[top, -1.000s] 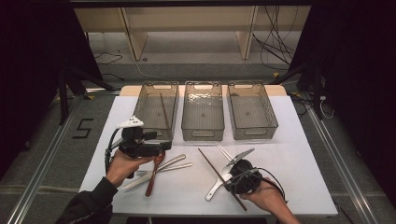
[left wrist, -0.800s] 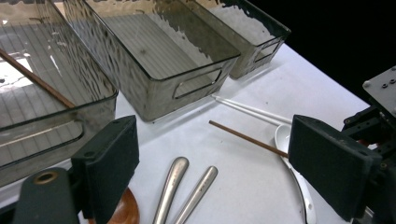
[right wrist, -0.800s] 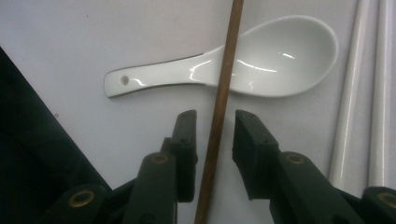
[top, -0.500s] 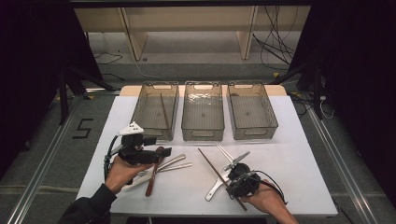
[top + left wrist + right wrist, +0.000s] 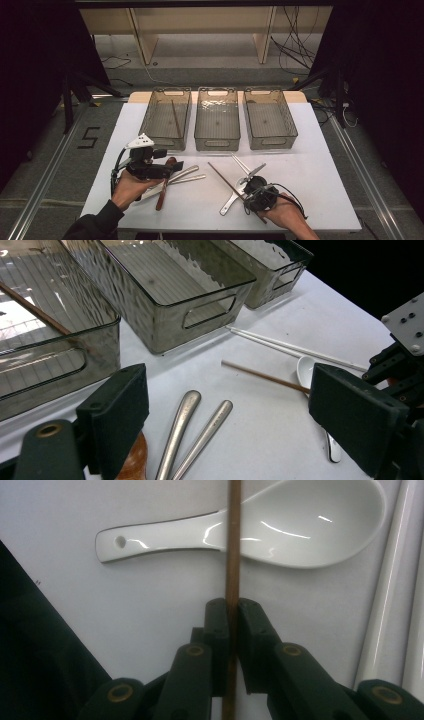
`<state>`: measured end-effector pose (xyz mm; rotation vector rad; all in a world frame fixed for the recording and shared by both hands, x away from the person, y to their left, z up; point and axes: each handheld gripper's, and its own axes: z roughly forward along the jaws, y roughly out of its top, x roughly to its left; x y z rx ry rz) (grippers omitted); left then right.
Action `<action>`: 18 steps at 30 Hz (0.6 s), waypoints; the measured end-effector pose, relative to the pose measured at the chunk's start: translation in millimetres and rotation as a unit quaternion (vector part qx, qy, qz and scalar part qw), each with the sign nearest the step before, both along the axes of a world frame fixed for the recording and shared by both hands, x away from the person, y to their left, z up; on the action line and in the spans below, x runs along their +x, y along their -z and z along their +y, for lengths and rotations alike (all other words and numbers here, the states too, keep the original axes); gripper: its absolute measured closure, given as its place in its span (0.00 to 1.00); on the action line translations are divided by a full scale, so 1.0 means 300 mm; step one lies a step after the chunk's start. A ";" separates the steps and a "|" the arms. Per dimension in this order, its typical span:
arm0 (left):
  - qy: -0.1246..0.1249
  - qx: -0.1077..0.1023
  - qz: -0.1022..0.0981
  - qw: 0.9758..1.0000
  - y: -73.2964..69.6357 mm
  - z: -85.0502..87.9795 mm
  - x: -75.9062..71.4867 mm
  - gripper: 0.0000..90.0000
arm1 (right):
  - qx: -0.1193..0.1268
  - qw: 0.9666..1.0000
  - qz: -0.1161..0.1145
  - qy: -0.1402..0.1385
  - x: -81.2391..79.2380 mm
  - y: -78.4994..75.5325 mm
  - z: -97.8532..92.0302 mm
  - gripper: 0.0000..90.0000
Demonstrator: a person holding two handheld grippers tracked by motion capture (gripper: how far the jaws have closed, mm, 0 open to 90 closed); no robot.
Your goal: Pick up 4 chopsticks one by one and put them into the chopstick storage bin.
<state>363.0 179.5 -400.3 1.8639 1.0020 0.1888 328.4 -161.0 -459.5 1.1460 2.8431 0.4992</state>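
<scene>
My right gripper [image 5: 232, 611] points down at the table, and its jaws have just been closing; they are now shut on a thin brown chopstick [image 5: 232, 540] that crosses a white ceramic spoon [image 5: 300, 535]. From above, that gripper [image 5: 255, 195] sits near the front edge over the chopstick [image 5: 222, 176] and spoon [image 5: 231, 202]. My left gripper [image 5: 175, 165] hovers at the front left with its jaws wide open [image 5: 232, 400] and nothing between them. Under it lie two metal handles [image 5: 187, 425] and a brown wooden handle [image 5: 162, 192].
Three clear plastic bins [image 5: 217, 144] stand in a row at the back of the white table [image 5: 320, 180]; the left bin [image 5: 150, 132] holds one brown chopstick [image 5: 175, 119]. A pair of white chopsticks [image 5: 241, 164] lies just beyond the spoon.
The left hand has drifted slightly toward the near edge with its gripper still open. The right gripper has stayed over the brown chopstick.
</scene>
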 end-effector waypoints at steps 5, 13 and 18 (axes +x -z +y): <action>-0.002 0.001 0.000 1.000 0.003 -0.001 -0.003 0.17 | 0.001 1.000 -0.004 0.002 0.000 -0.001 0.000 0.94; -0.006 0.002 0.005 1.000 0.003 -0.006 -0.005 0.17 | 0.039 0.998 -0.044 0.019 0.011 -0.053 -0.025 0.95; 0.000 -0.006 0.011 1.000 -0.004 -0.025 -0.010 0.17 | 0.073 0.993 -0.084 0.023 0.018 -0.097 -0.019 0.95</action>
